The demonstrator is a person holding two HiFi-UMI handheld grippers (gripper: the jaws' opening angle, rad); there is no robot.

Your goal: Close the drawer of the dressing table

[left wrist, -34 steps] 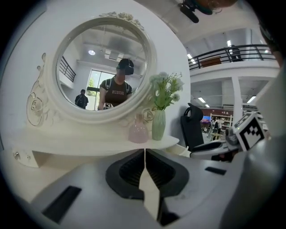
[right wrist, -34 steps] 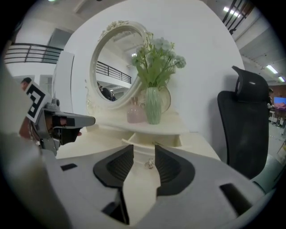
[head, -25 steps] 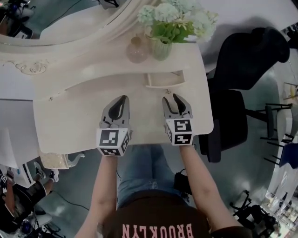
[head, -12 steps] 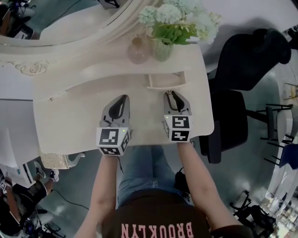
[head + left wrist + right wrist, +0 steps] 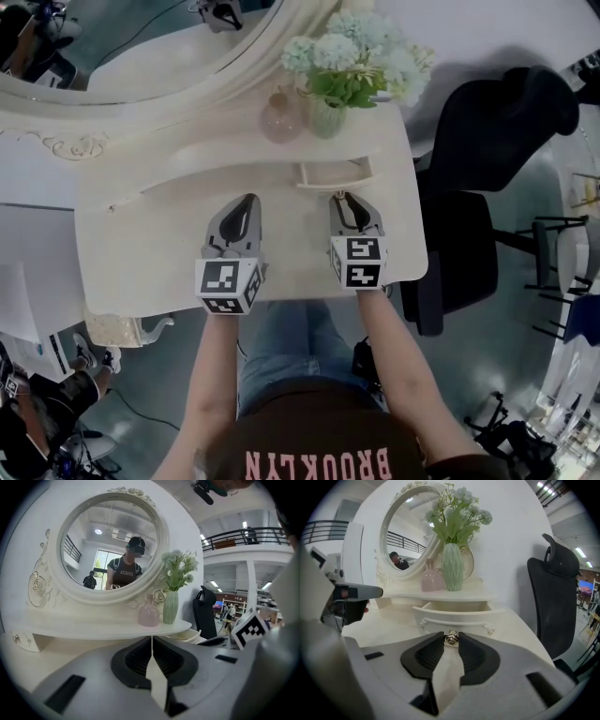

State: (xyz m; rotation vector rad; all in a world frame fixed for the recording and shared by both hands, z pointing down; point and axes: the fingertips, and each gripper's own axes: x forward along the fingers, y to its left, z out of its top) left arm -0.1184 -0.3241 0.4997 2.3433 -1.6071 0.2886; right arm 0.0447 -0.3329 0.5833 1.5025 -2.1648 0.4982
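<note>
so the drawer (image 5: 454, 613) is sticking open under the shelf of the dressing table (image 5: 169, 244), right at 12 o'clock from the right gripper (image 5: 348, 201). Its jaws have just been closing and are clamped on the knob (image 5: 451, 638) on the drawer front. The left gripper (image 5: 246, 202) sits at its 9 o'clock over the tabletop, jaws pinched together on nothing

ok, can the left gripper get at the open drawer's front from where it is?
Probably yes. Only bare tabletop lies between the left gripper and the drawer. But the right gripper, whose jaws have just been closing, pinches its knob, so only the front's left end is free.
</note>
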